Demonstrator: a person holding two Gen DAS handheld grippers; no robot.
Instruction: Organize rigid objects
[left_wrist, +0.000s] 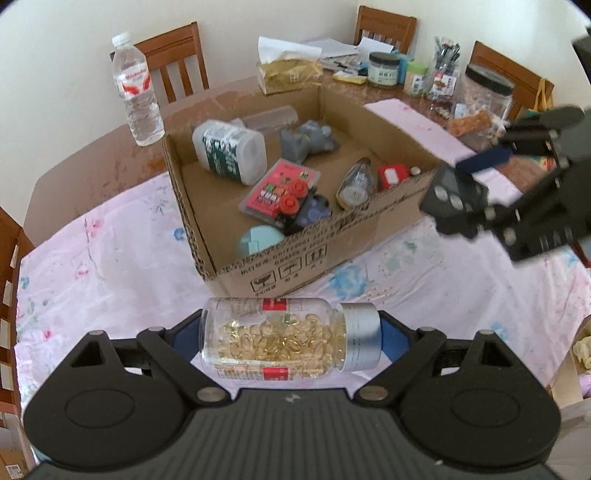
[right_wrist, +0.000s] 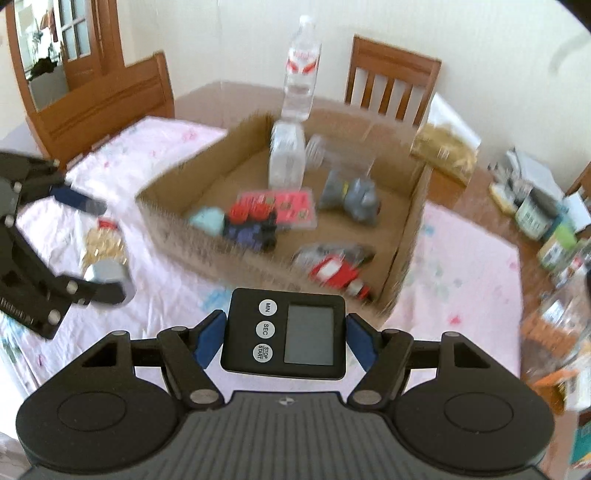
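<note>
The left gripper (left_wrist: 290, 338) is clamping a clear bottle of yellow capsules (left_wrist: 280, 338) end to end, one blue pad against the base and the other against the silver cap (left_wrist: 360, 336), so the bottle is lying crosswise between the fingers, clear of the pink cloth (left_wrist: 110, 266) underneath. The right gripper (right_wrist: 282, 338) is squeezing a black kitchen timer (right_wrist: 284, 332) by its two side edges, screen and buttons facing up.

Just ahead of both tools the open cardboard box (left_wrist: 295, 254) is sitting on the cloth, already holding a white jar (left_wrist: 231, 151), a grey toy (left_wrist: 308, 138), a pink packet (left_wrist: 280, 186) and other small things. Beyond it a water bottle (left_wrist: 136, 88) is standing on the bare table.

The risks, as I judge them: the smooth glass and rounded cap are giving the pads little to bite, so the bottle could pivot or slip out. Both loads are heading for the same box, so the two tools could collide over it, or clip its near wall. A drop onto the crowded contents could crack the glass.
</note>
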